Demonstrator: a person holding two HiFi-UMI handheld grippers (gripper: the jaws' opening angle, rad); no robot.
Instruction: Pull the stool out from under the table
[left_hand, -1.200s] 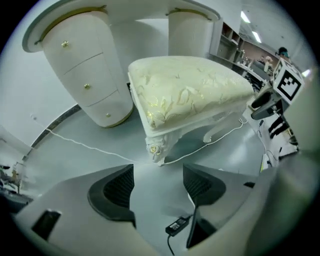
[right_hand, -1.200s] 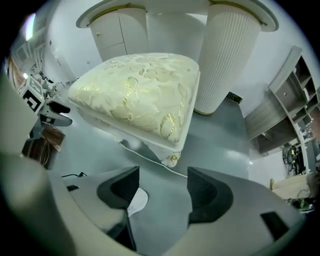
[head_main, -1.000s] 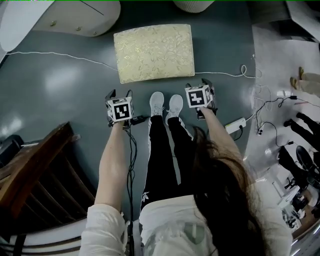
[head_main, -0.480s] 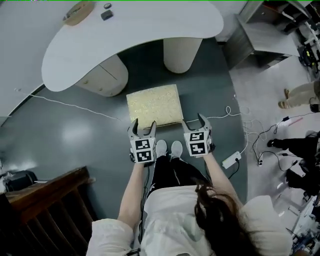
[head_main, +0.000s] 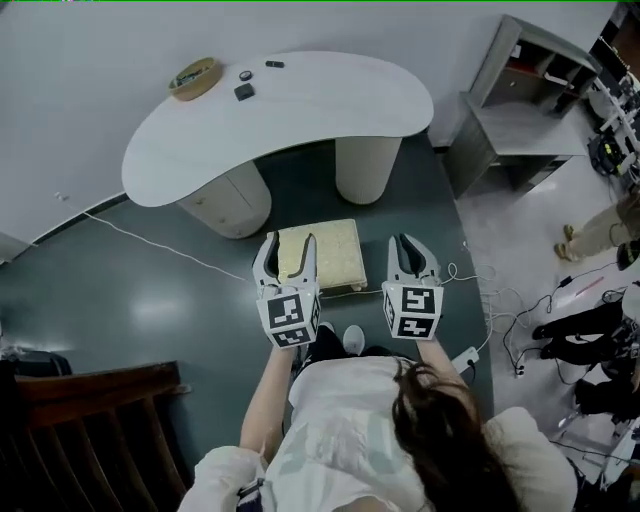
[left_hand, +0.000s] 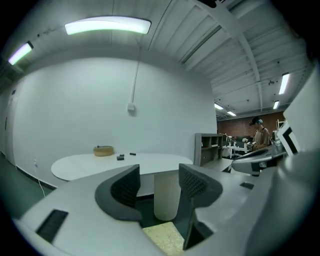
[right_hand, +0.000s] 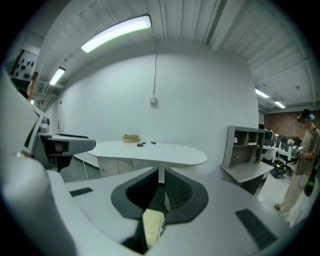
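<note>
The cream cushioned stool (head_main: 335, 252) stands on the dark floor in front of the white curved table (head_main: 300, 110), just short of its two pedestals. It also shows low down as the stool (left_hand: 162, 239) and the stool (right_hand: 152, 225). Both grippers are held up above the stool's near edge, touching nothing. My left gripper (head_main: 289, 242) has its jaws wide apart and closing a little, with nothing between them at the left gripper (left_hand: 159, 175). My right gripper (head_main: 406, 243) has its jaws closing to a thin slit at the right gripper (right_hand: 161, 176), also empty.
A dark wooden chair (head_main: 90, 420) stands at the lower left. A grey shelf unit (head_main: 525, 110) is right of the table. Cables and a power strip (head_main: 465, 355) lie on the floor at right. A bowl (head_main: 195, 78) and small items sit on the tabletop.
Both grippers have risen from beside the stool's near corners to well above it. The right jaws have come together. The view has lifted, so the whole table shows.
</note>
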